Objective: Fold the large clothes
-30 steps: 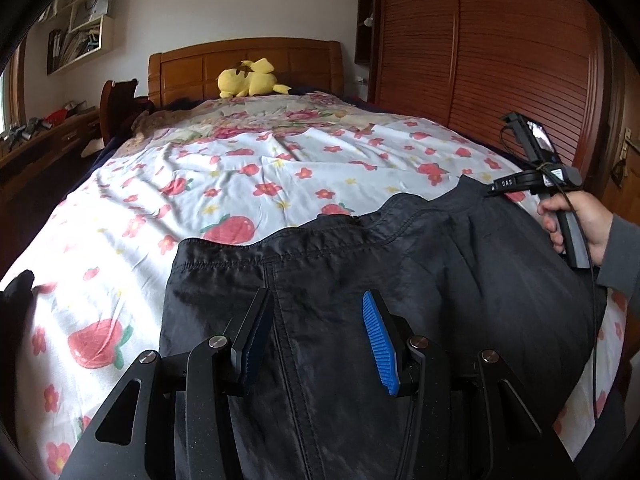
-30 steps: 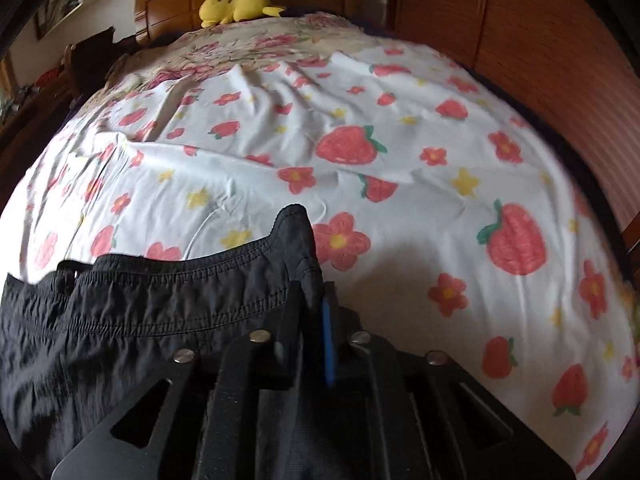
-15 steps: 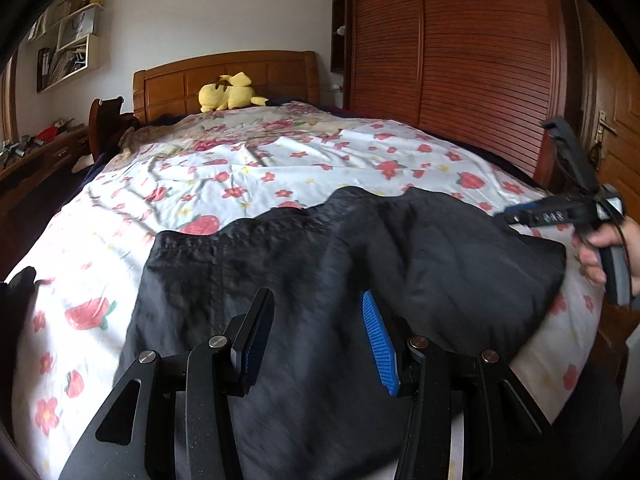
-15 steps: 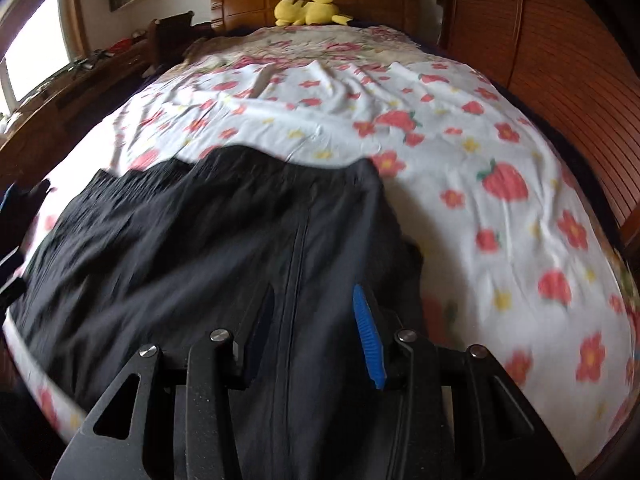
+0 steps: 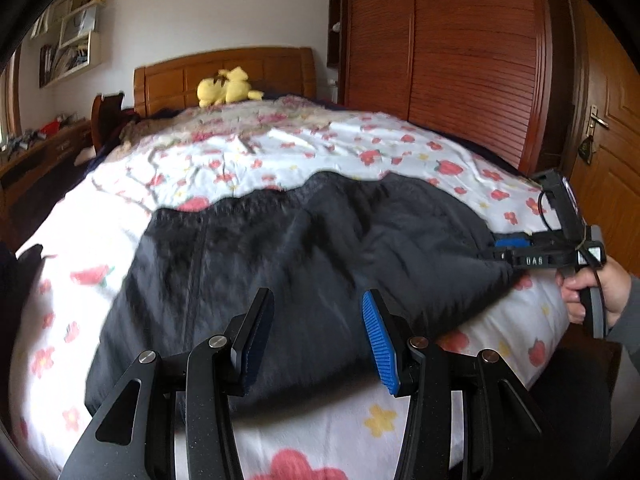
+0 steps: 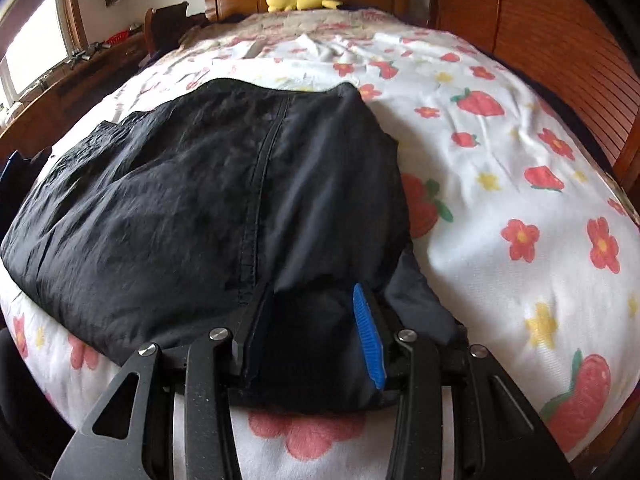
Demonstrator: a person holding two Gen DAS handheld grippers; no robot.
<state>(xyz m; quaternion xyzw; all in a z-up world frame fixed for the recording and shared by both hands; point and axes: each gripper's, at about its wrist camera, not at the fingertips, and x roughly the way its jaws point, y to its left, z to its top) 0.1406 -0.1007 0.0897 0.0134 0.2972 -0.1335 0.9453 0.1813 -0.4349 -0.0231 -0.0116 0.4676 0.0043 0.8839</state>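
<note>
From my left camera, the wooden desk (image 5: 38, 152) runs along the far left wall under white shelves (image 5: 68, 56). The bed (image 5: 280, 152) fills the middle, its white sheet crumpled and printed with red flowers and strawberries. A yellow plush toy (image 5: 228, 88) lies at the far end against the panelled wooden headboard (image 5: 224, 74).

The black garment (image 5: 304, 256) lies spread across the near part of the bed, thin, crinkly fabric with an elastic gathered waistband along its far edge and a stitched seam running down it. My left gripper (image 5: 318, 332) hovers over its near edge with the fingers parted and nothing between them; one pad is dark, the other ribbed blue.

To the right, my right gripper (image 5: 508, 250) sits at the garment's right corner, a hand (image 5: 592, 292) in a grey sleeve on its handle. In its own view its fingers (image 6: 368, 328) stand apart with a bunched fold of the black cloth lying loosely between them, not pinched.

Slatted reddish wardrobe doors (image 5: 460, 60) line the right wall, and a door with a metal handle (image 5: 598, 122) stands beyond.
</note>
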